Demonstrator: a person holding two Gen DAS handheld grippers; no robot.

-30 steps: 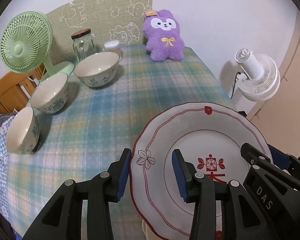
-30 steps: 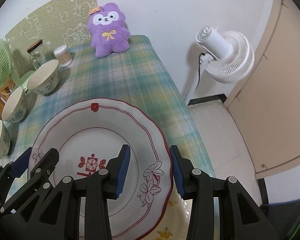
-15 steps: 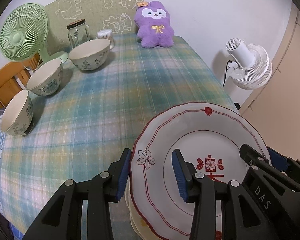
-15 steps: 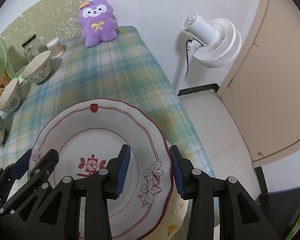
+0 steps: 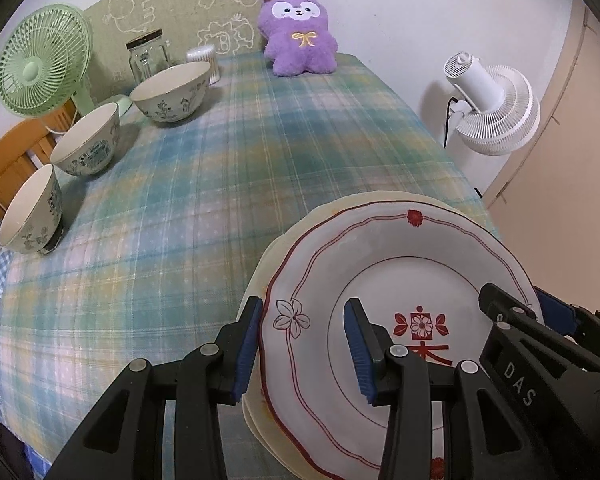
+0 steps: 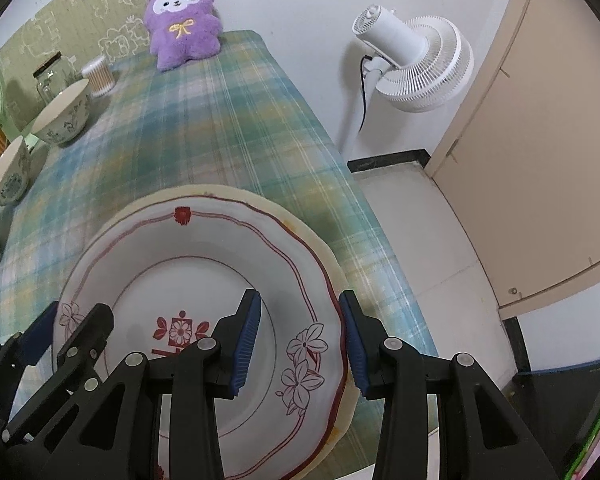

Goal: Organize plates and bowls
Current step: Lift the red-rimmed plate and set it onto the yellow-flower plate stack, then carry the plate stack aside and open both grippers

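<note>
Along the desk's [image 5: 228, 184] left edge, 3 bowls are seen in a row: the near bowl [image 5: 30, 212] tipped on its side w/ its mouth facing right, the mid bowl [image 5: 88, 140] upright behind it, the big bowl [image 5: 172, 90] upright further back. All 3 stand apart from each other. A green fan [image 5: 40, 64] is seen at the far left corner, w/ a jar [image 5: 146, 58] and a swab tub [image 5: 204, 58] just beside the big bowl at the far edge. A purple plush [image 5: 298, 34] is propped at the far edge, approx. mid-width, against the wall.

At the near right corner, a red-trim plate [image 5: 380, 264] is held over a cream plate [image 5: 340, 206]; whether the two touch can't be told. The cream plate's rim shows beyond the red-trim plate on the far and left sides.

Left tongs [image 5: 302, 348] are set astride the red-trim plate's left rim, one blue pad outside the rim and one over the plate's face; pads are parted w/ gaps visible, so a firm grip can't be confirmed. Right tongs [image 6: 300, 338] are set likewise astride the right rim, by the flower print; same gap, grip can't be told.

Off the desk's right edge, a white fan [image 6: 412, 64] is seen on the floor by a beige door [image 6: 540, 140].
</note>
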